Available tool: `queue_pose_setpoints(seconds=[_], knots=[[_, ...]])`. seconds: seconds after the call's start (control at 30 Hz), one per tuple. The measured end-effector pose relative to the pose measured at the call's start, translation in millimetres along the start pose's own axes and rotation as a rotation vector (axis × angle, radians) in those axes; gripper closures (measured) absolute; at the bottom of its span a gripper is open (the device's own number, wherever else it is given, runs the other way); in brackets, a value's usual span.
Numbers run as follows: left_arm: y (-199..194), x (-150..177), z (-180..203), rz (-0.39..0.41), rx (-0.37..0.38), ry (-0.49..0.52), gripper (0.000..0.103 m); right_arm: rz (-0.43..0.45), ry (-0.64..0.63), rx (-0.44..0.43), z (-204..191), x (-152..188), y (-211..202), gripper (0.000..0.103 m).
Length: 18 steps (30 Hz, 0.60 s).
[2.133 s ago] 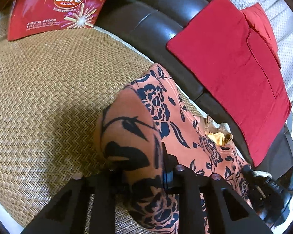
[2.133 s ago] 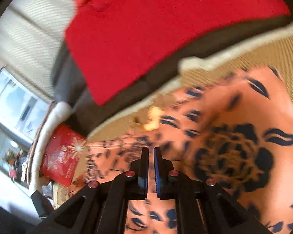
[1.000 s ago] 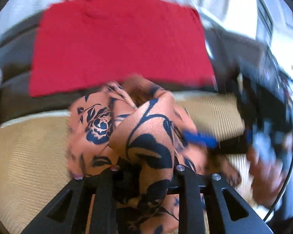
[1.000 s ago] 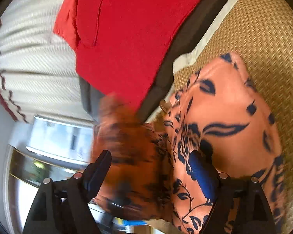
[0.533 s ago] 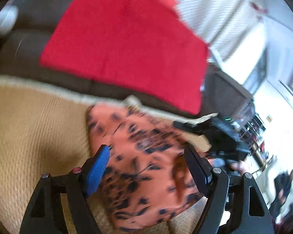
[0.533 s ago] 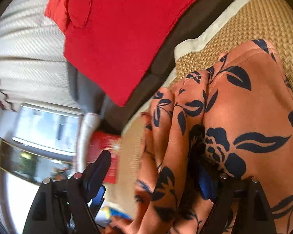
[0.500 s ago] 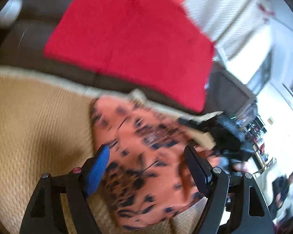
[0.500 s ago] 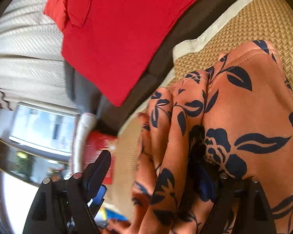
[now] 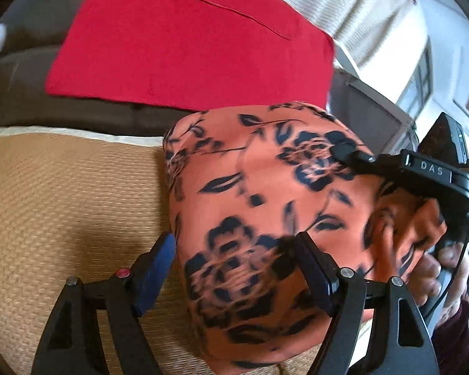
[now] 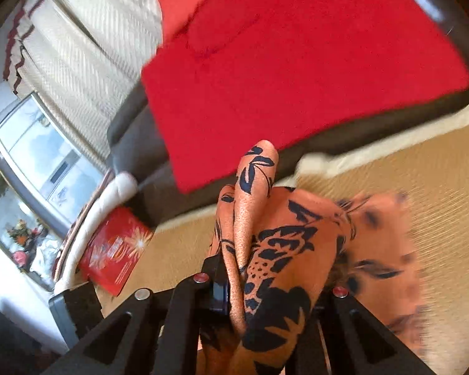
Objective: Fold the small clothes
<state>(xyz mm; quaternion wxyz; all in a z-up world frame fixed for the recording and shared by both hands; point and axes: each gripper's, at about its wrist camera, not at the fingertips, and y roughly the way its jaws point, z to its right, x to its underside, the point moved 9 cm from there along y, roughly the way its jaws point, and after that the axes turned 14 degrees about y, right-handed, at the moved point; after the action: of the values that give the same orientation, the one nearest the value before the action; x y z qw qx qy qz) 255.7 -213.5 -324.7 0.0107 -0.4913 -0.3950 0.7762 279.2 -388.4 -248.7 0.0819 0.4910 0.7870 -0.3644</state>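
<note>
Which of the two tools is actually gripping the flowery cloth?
The right tool, clamped on the orange floral garment; the left tool is spread open, gripping nothing.

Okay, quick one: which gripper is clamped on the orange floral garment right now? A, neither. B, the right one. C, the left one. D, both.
B: the right gripper is shut on a bunched fold of the orange floral garment, while the left gripper stands open with its fingers spread apart over the cloth.
</note>
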Motion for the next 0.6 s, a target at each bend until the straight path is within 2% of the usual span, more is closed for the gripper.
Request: queue_pose_setpoints(seconds=[0.07,0.13,0.2,0.23,0.27,0.33,0.37,0.47,0.5,0.53,0.6], knots=[[19,4,10,-0.04,-0.01,0.036,0.024,0.025,0.04,0.04,25,-8,-11,0.092],[40,14,19,-0.125,-0.046,0.079,0.024,-0.053,0.081,0.114,62,-2,4,0.088],[53,23,26,-0.174,-0.094,0.13,0.022,-0.158,0.218,0.199,106,10,26,0.085],[53,23,29,-0.17,-0.114,0.154,0.022,-0.202,0.29,0.177,117,13,32,0.084],[53,21,32,-0.166,-0.117,0.166,0.022,-0.209,0.351,0.125,123,10,30,0.083],[52,22,32,-0.169,-0.104,0.144,0.022,-0.158,0.375,0.09,124,-4,19,0.08],[50,25,32,-0.168,-0.099,0.133,0.022,-0.109,0.355,0.104,124,-13,12,0.079],[37,29,25,-0.166,-0.094,0.127,0.022,0.051,0.291,0.213,125,-34,-8,0.079],[35,29,26,-0.164,-0.096,0.13,0.022,0.092,0.264,0.208,119,-38,-11,0.078],[33,29,26,-0.163,-0.099,0.132,0.022,0.12,0.225,0.152,102,-40,-11,0.079],[28,26,25,-0.162,-0.105,0.135,0.022,0.105,0.156,0.088,77,-37,-3,0.079]])
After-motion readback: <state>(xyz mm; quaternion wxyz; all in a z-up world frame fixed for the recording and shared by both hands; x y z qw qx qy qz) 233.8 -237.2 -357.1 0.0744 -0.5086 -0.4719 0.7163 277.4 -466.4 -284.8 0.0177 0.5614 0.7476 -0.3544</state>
